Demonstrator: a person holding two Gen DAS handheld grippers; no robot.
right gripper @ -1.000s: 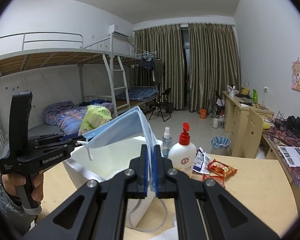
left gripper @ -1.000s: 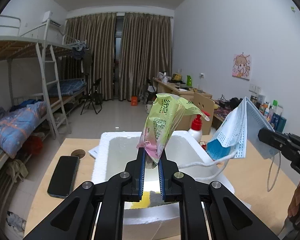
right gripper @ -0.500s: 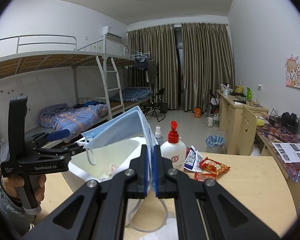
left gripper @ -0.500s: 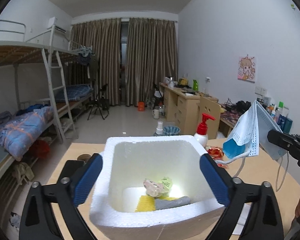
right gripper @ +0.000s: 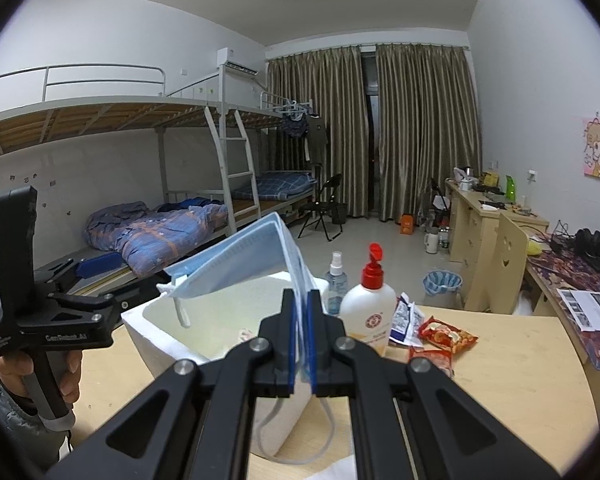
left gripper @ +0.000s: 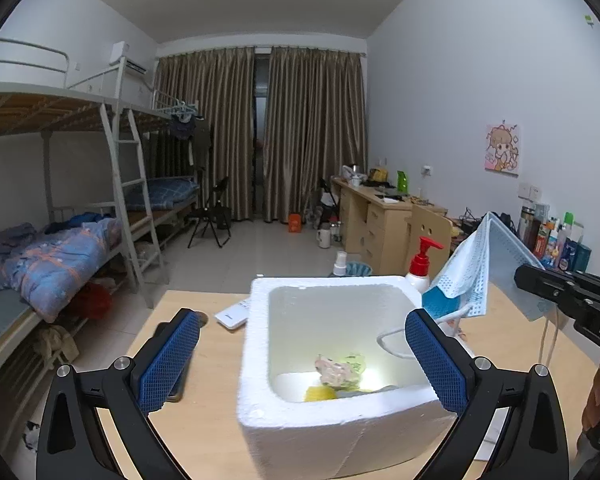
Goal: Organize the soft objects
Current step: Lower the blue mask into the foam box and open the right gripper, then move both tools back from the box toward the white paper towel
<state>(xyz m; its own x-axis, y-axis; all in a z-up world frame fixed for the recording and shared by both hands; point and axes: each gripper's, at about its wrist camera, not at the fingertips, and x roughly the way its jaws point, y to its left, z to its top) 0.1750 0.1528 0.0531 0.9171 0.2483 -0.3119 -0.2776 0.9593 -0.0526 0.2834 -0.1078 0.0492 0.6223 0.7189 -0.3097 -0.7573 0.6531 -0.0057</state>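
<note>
A white foam box (left gripper: pixel 332 432) stands on the wooden table. Inside it lie a green and pink tissue pack (left gripper: pixel 340 368), a yellow soft thing (left gripper: pixel 318 393) and a grey one. My left gripper (left gripper: pixel 300 364) is open and empty, its blue pads either side of the box. My right gripper (right gripper: pixel 299 312) is shut on a folded blue face mask (right gripper: pixel 236 260), held over the box's right rim (right gripper: pixel 180 344); the mask also shows in the left wrist view (left gripper: pixel 472 276). Its ear loops hang down.
A white pump bottle with a red top (right gripper: pixel 370 308), a small spray bottle (right gripper: pixel 336 280) and snack packets (right gripper: pixel 446 334) stand right of the box. A black phone (left gripper: pixel 176 376) and a white remote (left gripper: pixel 231 316) lie to its left. Bunk beds and desks stand behind.
My left gripper opened and let the tissue pack drop into the foam box, then drew back a little. My right gripper has brought the mask closer over the box.
</note>
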